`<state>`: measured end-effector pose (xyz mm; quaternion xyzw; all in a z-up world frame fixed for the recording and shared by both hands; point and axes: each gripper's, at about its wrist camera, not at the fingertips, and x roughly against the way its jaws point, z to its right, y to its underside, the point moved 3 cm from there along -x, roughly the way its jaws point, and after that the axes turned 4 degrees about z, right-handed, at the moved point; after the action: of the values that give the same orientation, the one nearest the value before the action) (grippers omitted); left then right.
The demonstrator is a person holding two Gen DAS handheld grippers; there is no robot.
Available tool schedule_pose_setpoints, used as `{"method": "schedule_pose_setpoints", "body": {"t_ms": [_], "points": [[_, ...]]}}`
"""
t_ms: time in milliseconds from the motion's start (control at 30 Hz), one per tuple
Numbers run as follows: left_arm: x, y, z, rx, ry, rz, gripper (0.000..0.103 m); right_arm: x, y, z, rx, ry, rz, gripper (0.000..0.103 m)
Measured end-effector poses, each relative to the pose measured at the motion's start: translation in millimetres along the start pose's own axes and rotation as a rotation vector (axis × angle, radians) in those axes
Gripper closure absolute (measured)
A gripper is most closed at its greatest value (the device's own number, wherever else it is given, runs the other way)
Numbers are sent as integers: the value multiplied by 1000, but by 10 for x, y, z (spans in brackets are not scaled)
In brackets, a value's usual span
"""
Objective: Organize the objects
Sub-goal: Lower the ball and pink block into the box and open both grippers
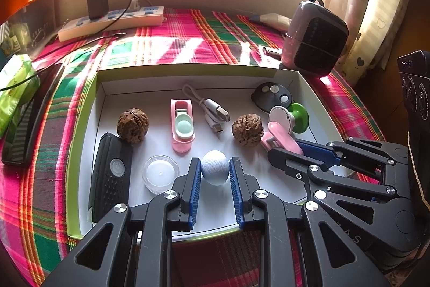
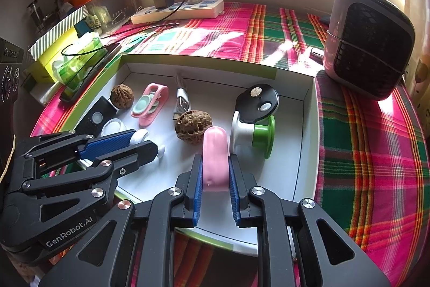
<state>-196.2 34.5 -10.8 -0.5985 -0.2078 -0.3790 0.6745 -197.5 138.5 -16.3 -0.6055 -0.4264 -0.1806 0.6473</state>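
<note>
Pale blue fabric-covered ball (image 1: 215, 170) sits pinched in our left tongs (image 1: 215, 174); our right tongs (image 2: 215, 174) pinch a smooth pink plastic clip (image 2: 214, 158) inside the white shallow tray (image 1: 258, 77).

Your left gripper (image 1: 215, 174) and right gripper (image 2: 215, 174) share one build: black linkage arms with triangular cutouts, silver round-head screws at the pivots and ribbed blue pads (image 1: 195, 195) inside the fingers. Beside those screws, your left gripper's body carries white "GenRobot.AI" lettering (image 2: 69, 231).
</note>
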Motion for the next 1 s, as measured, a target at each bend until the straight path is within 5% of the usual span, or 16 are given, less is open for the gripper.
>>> {"method": "schedule_pose_setpoints", "body": {"t_ms": [1000], "points": [[9, 3, -19, -5, -13, -6, 76, 20, 15, -28, -4, -1, -7, 82]]}}
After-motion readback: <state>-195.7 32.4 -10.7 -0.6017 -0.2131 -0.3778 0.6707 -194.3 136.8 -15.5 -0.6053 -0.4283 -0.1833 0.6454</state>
